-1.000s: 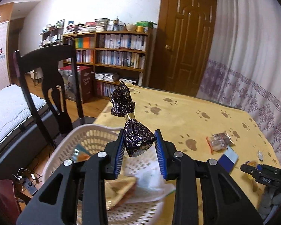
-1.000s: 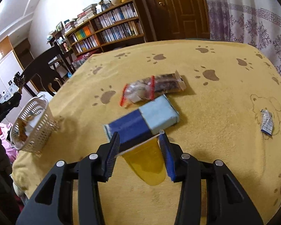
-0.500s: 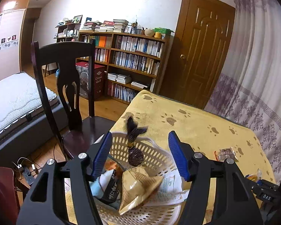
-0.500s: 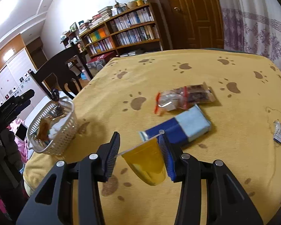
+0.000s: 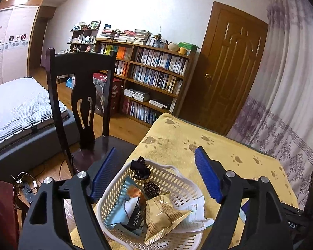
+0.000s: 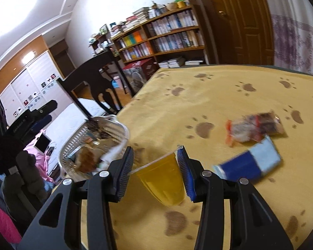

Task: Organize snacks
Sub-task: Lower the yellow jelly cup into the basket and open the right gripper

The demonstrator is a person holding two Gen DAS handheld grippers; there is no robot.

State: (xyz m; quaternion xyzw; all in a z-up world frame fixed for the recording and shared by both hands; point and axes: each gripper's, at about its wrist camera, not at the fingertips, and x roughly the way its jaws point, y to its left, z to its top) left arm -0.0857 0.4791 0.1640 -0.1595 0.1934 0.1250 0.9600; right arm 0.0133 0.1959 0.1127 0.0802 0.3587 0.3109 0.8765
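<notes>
A white plastic basket (image 5: 178,180) sits at the table's left corner and holds several snack packets, among them a dark twist-wrapped candy (image 5: 145,177). My left gripper (image 5: 156,174) hovers open above the basket, with nothing between its fingers. My right gripper (image 6: 155,167) is shut on a yellow jelly cup (image 6: 163,182), held above the yellow cloth close to the basket (image 6: 73,152). A blue-and-white packet (image 6: 250,163) and a clear red-edged packet (image 6: 254,128) lie on the cloth to the right.
A dark wooden chair (image 5: 81,104) stands beside the basket's corner of the table (image 6: 229,95). A bed (image 5: 14,108), a bookshelf (image 5: 148,79) and a brown door (image 5: 229,70) are beyond. The left gripper's body (image 6: 20,125) shows at the right wrist view's left edge.
My left gripper opened and dropped the dark candy into the basket, then rose. My right gripper lifted the yellow jelly cup and carried it left toward the basket.
</notes>
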